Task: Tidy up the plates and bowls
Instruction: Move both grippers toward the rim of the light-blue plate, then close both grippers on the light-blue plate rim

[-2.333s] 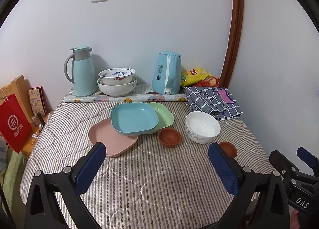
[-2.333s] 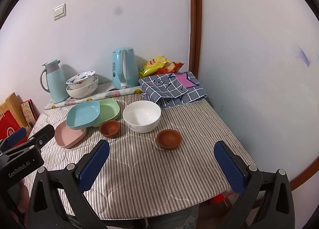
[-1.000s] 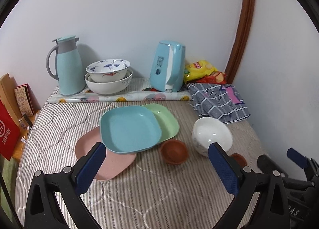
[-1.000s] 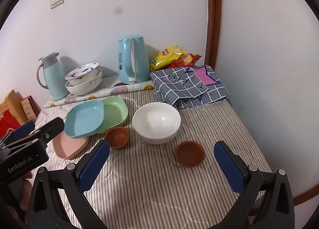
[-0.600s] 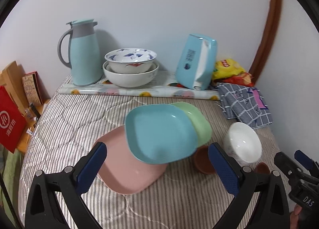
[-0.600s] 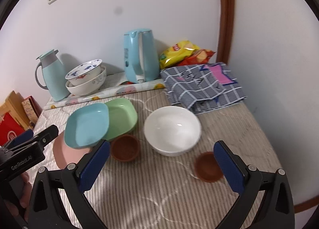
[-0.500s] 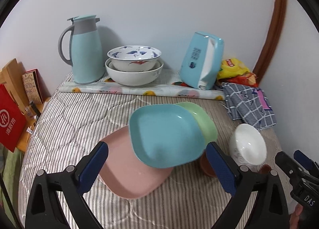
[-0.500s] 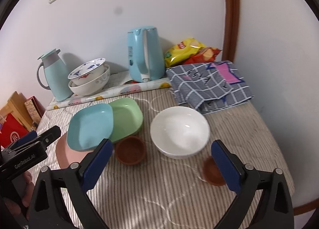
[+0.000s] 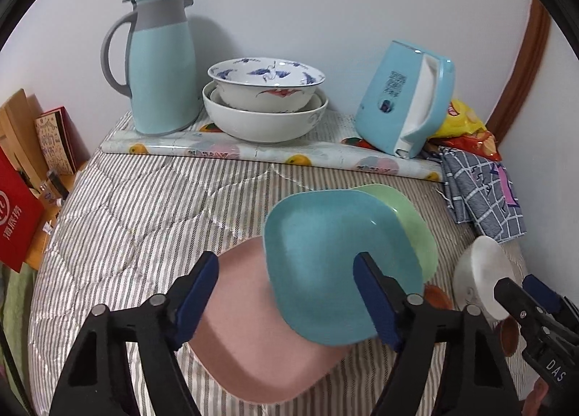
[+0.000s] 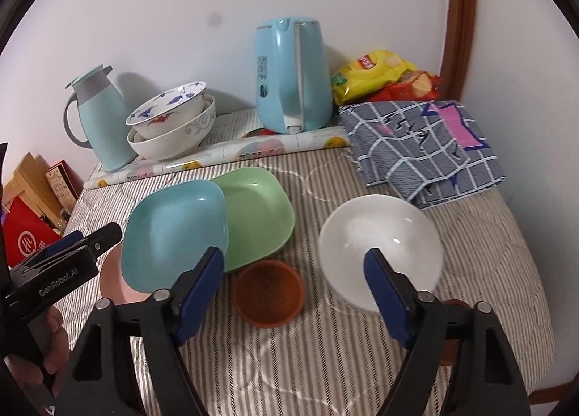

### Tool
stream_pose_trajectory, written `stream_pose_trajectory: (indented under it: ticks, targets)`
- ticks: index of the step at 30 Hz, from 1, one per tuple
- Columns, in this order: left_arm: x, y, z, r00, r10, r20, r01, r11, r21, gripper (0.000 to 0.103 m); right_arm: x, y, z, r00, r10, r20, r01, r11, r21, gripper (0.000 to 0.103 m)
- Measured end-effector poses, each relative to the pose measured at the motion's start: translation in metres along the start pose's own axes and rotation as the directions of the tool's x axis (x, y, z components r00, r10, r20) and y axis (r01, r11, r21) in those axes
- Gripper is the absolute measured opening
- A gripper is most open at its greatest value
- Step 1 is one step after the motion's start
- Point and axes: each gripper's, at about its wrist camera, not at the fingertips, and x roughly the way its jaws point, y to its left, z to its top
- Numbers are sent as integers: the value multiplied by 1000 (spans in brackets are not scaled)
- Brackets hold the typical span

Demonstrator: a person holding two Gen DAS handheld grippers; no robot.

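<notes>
Jaws of both grippers partly open, just been closing, nothing gripped. Left gripper (image 9: pixel 286 293) hangs over the pink plate (image 9: pixel 253 343) and the blue plate (image 9: pixel 325 264); no pad touches either. Right gripper (image 10: pixel 293 293) frames the small brown bowl (image 10: pixel 267 293), its right pad in front of the white bowl (image 10: pixel 380 235); contact not evident.

Blue plate lies tilted, overlapping the pink plate below it and the green plate (image 10: pixel 257 213) beside it. Small brown bowl sits just in front of the green plate, white bowl to its right. A second brown bowl (image 9: pixel 509 332) shows partly behind the right gripper's arm, near the table (image 10: pixel 325 361) edge. Table covered in striped quilted cloth.

At the back, on a rolled patterned sheet (image 9: pixel 253 155): a light blue jug (image 9: pixel 159 68), two stacked bowls (image 9: pixel 266 104), a blue kettle (image 10: pixel 293 79). Snack bags (image 10: pixel 383 75) and a folded checked cloth (image 10: pixel 423 148) in the right corner.

A hand (image 10: pixel 54 343) holds the left gripper's handle.
</notes>
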Motion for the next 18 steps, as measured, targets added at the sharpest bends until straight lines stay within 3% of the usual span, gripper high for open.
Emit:
stream_pose_trajectory:
  ticks: [5,10,12,18]
  targets:
    - [19,3,8,1000,-6,-19,6,1000,3,64,15,12,3,1000,21,-21,-21,1000,-11,70]
    - [41,4,15,999,-13,-44,13,1000,11,60,38,27,3,998,31,-59,-33,999,-39,59]
    - [52,6,18,998,-16,-59,17,1000,11,54,48,31,3,996,42,-77,-45,998,-36,58]
    - [76,12,23,995,-32,-92,32,999,-1,50,67,39,2,992,67,-110,-71,997,-32,56]
